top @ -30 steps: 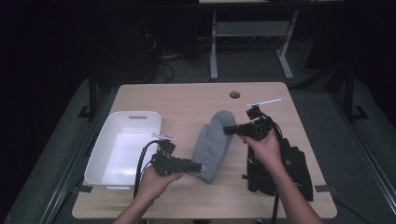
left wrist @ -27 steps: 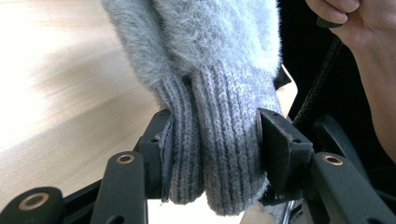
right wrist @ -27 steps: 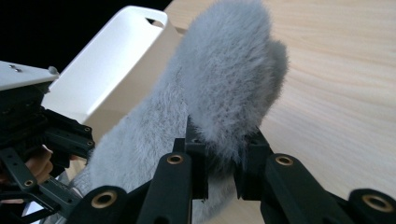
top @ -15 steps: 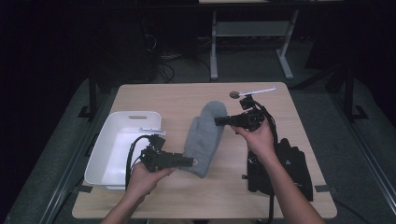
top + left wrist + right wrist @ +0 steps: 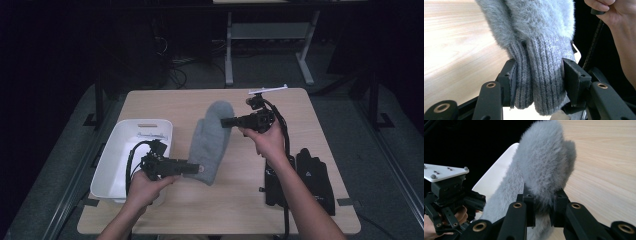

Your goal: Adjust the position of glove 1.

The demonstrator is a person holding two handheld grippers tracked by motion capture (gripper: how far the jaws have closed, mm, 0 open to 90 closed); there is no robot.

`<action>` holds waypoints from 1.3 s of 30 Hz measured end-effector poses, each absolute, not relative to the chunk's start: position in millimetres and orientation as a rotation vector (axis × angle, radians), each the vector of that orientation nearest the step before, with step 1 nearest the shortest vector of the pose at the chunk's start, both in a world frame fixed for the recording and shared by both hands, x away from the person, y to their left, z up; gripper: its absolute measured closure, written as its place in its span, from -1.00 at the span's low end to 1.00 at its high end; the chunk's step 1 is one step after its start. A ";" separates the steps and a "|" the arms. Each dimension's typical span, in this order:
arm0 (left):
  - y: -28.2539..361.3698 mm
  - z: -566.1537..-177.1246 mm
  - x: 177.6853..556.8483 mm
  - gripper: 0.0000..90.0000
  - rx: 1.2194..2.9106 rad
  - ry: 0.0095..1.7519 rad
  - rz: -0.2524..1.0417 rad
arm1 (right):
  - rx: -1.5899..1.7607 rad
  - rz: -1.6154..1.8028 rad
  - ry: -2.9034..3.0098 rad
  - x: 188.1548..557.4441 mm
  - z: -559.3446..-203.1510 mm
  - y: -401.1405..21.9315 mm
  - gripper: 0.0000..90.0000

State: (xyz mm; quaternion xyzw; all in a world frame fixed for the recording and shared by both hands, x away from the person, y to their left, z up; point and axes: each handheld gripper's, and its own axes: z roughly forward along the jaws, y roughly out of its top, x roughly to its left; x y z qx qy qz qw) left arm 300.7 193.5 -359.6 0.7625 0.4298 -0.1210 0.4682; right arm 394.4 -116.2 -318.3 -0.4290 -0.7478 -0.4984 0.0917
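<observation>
grey mitten held off the table between two grippers

a fuzzy grey mitten is gripped at both ends and stretched between the two hands, above the middle of the table. the ribbed knit cuff is clamped by the left gripper toward the table's near edge; in the left gripper view the cuff is seen pinched between both pads, jaws about half closed on the bunched knit. the fluffy upper side of the mitten is clamped by the right gripper toward the far edge; in the right gripper view the fur is squeezed tightly between the jaws, which stand narrowly apart.

a white bin is noted at the table's left edge, just beside the left hand. a pair of black gloves is noted near the near right corner, beside the right forearm. the right hand is held right of the mitten. whether the mitten's lower edge touches the table cannot be told.
</observation>
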 end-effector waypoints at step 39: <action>257.3 -325.6 291.8 0.10 1.808 1.095 -0.173 | -1.126 -1.541 -2.134 415.4 -284.1 -50.2 0.71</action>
